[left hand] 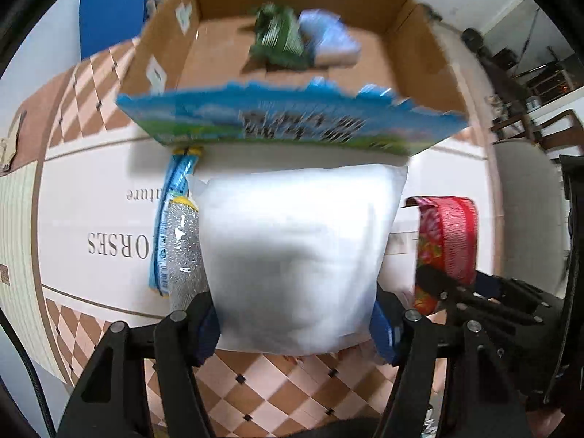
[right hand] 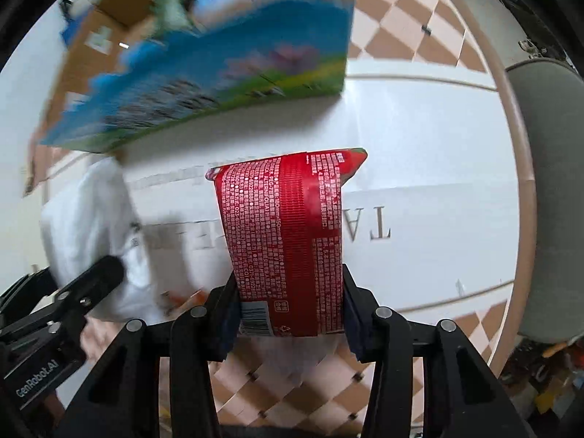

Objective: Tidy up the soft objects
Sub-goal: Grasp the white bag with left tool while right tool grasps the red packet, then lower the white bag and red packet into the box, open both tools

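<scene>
My left gripper [left hand: 295, 325] is shut on a white pillow [left hand: 295, 248], held above the table. My right gripper [right hand: 290, 314] is shut on a red printed packet [right hand: 288, 241]; the packet also shows at the right of the left wrist view [left hand: 447, 241]. An open cardboard box [left hand: 416, 62] with a blue-green printed front wall [left hand: 292, 120] stands just beyond both grippers. Inside it lie a green packet [left hand: 279, 36] and a pale blue soft item [left hand: 332, 40]. A blue and silver packet [left hand: 179, 233] lies on the table left of the pillow.
The table has a white printed cloth [right hand: 419, 153] with a checkered tan border [left hand: 292, 387]. A grey chair [right hand: 547, 200] stands at the right edge. A blue board [left hand: 113, 11] leans at the back left.
</scene>
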